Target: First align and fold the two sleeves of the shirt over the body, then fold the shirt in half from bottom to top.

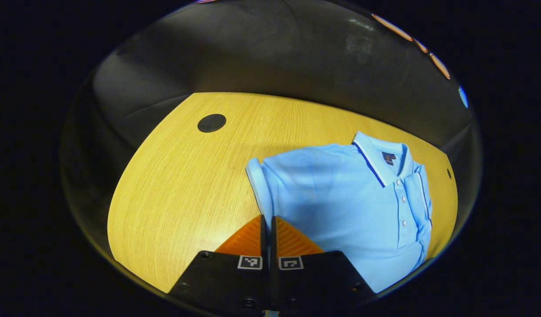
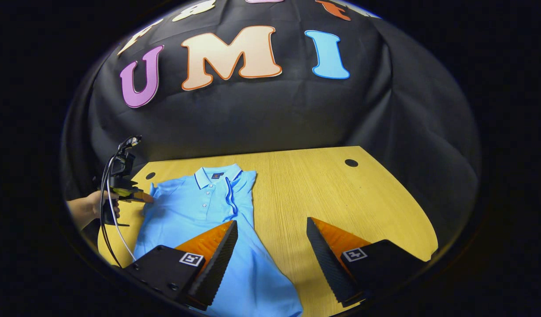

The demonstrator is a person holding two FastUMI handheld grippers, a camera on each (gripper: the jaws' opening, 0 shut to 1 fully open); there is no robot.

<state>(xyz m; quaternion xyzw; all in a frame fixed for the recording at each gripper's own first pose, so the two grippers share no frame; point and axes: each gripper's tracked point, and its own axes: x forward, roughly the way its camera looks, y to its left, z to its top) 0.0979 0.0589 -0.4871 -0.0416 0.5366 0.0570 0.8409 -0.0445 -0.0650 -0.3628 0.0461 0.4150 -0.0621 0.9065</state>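
A light blue polo shirt (image 1: 341, 198) lies face up on the wooden table (image 1: 187, 176), collar toward the far edge. My left gripper (image 1: 268, 218) is shut, its tips pinching the lower corner of the near sleeve (image 1: 257, 180). In the right gripper view the shirt (image 2: 195, 215) lies at the left, and its right side is folded over the body beside the button placket. There a hand (image 2: 87, 207) holds the left gripper (image 2: 145, 197) at the shirt's left sleeve. My right gripper (image 2: 272, 226) is open, one finger over the shirt's lower part and the other over bare table.
Round black cable holes sit in the table top (image 1: 211, 123) (image 2: 351, 162). Bare wood (image 2: 341, 198) stretches to the right of the shirt. Black cloth walls close in behind the table. A cable (image 2: 114, 220) hangs from the left gripper.
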